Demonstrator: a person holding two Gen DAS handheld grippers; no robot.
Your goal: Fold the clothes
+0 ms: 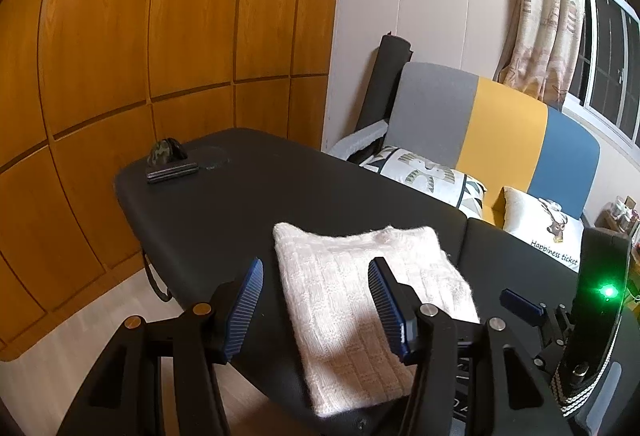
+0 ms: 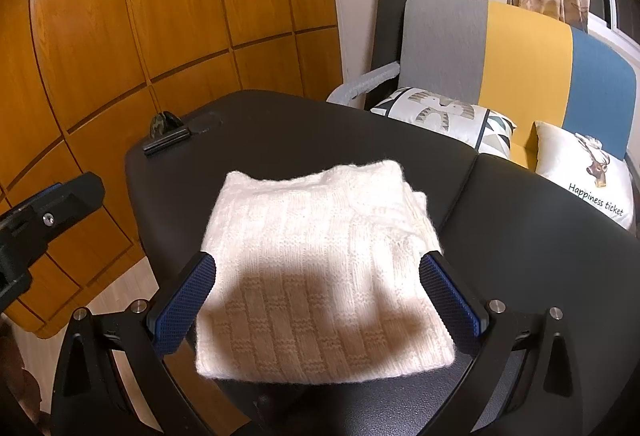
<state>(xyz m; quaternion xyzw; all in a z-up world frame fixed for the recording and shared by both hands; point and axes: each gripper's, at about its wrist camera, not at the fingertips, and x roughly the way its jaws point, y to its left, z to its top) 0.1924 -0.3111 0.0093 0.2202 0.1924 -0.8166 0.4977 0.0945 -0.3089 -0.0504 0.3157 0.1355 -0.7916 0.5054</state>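
A folded white knit sweater [image 1: 340, 296] [image 2: 320, 220] lies flat near the front edge of a black padded table [image 1: 260, 204] [image 2: 300, 124]. My left gripper [image 1: 316, 268] hovers open over the sweater's left side; its right finger is over the knit, its left finger over bare table. My right gripper [image 2: 318, 260] is open too, its blue pads [image 2: 188, 300] standing apart above the sweater's near half, and nothing is pinched. The right gripper [image 1: 520, 306] shows at the right edge of the left wrist view. Part of the left gripper [image 2: 60, 200] shows at the left of the right wrist view.
A black clip with a camouflage item [image 1: 172, 166] [image 2: 166, 138] lies at the table's far left corner. Behind the table stands a grey, yellow and blue sofa [image 1: 500, 124] [image 2: 520, 48] with cushions. A wooden wardrobe [image 1: 160, 36] fills the left; a rolled black mat [image 1: 384, 84] leans on the wall.
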